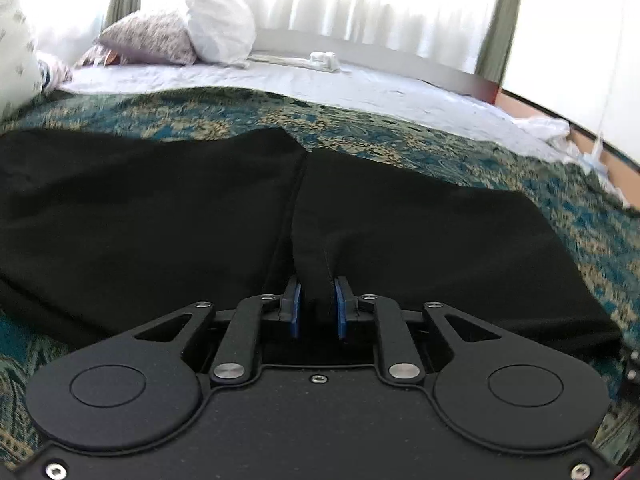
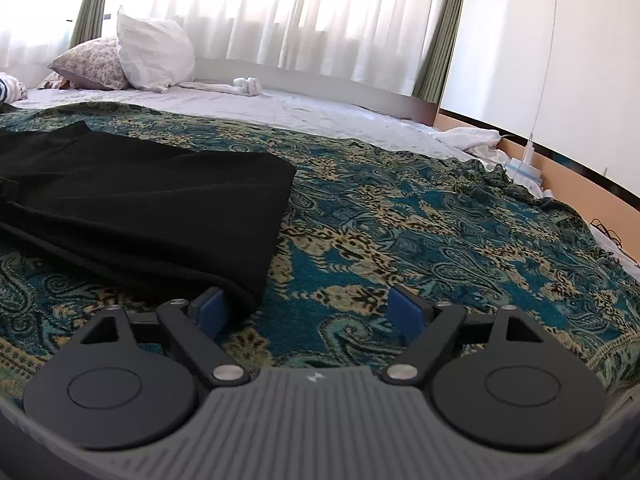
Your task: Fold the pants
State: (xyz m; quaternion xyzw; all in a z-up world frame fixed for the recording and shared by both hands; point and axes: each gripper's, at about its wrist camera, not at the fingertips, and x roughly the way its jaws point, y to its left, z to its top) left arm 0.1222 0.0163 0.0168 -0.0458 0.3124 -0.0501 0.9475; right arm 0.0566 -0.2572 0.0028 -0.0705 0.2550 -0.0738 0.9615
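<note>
Left gripper (image 1: 318, 306): nearest the lens in the left wrist view; its jaws are drawn close together, clenched on a raised ridge of black cloth that runs up between the blue pads (image 1: 295, 306).
Pants (image 1: 160, 208): black, spread flat across the bed in front of the left gripper, filling the width of the view; a seam runs from the pinched ridge away toward the far edge of the cloth.
Bedspread (image 1: 400, 136): teal and tan paisley, under the pants and showing beyond them and at both lower corners.
Bed sheet (image 1: 280, 80): pale, beyond the bedspread, with a patterned pillow (image 1: 148, 38) and a white pillow (image 1: 220, 24) at the far left.
Right gripper (image 2: 310, 308): nearest the lens in the right wrist view; jaws released, standing wide apart, only bedspread between the pads.
Pants' corner (image 2: 244, 292): a folded black edge lies just beside the left-hand pad (image 2: 210, 306); whether they touch cannot be told.
Pants in this view: at left on the bedspread, well short of the right-hand pad (image 2: 406, 306).
Curtains (image 2: 280, 12): white, bright, behind the bed.
</note>
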